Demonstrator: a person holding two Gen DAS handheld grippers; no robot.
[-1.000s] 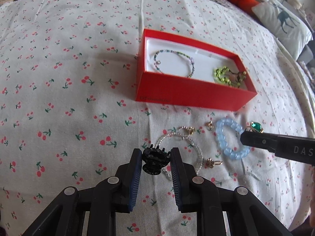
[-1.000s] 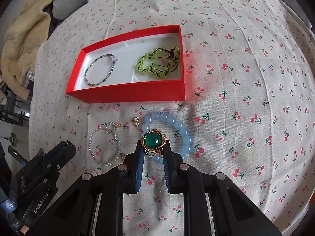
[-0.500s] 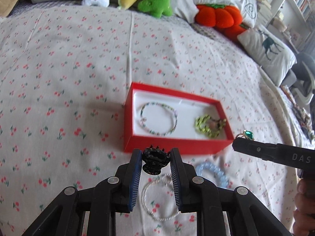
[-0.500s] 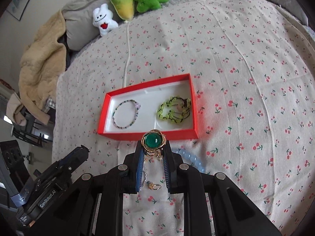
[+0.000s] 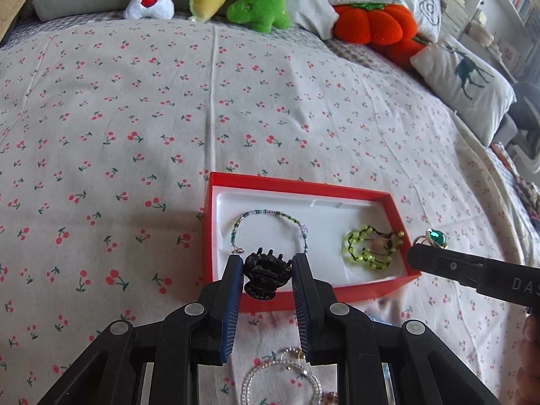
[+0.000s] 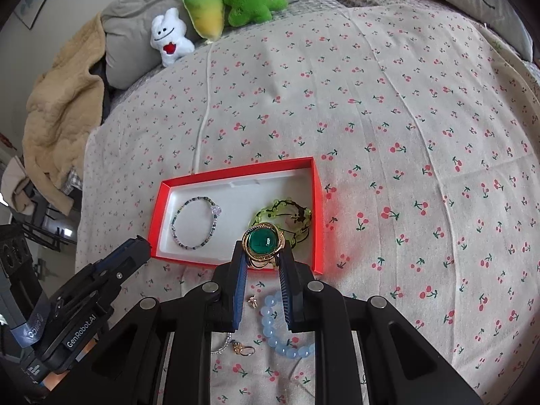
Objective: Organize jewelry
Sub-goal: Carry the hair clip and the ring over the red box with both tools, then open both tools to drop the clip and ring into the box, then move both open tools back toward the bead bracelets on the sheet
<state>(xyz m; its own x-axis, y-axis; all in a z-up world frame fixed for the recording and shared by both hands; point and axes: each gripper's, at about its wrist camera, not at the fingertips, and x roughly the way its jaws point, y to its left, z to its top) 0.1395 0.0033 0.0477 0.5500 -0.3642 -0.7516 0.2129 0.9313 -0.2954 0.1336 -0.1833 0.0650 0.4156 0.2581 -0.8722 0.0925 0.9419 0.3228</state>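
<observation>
Your left gripper (image 5: 267,278) clamps the light, stiff black claw clip (image 5: 266,277); your right gripper (image 6: 263,251) pinches the small, slippery green ring (image 6: 263,243) by its band, near the red box (image 6: 319,202).

A bed (image 6: 405,118) is seen, spread with a cherry-print sheet. A red box (image 6: 319,209) is set on it mid-bed. Just beside the box, a blue bead bracelet (image 6: 270,329), a clear bead bracelet (image 5: 314,376) and small gold earrings (image 6: 243,349) are laid on the sheet.
</observation>
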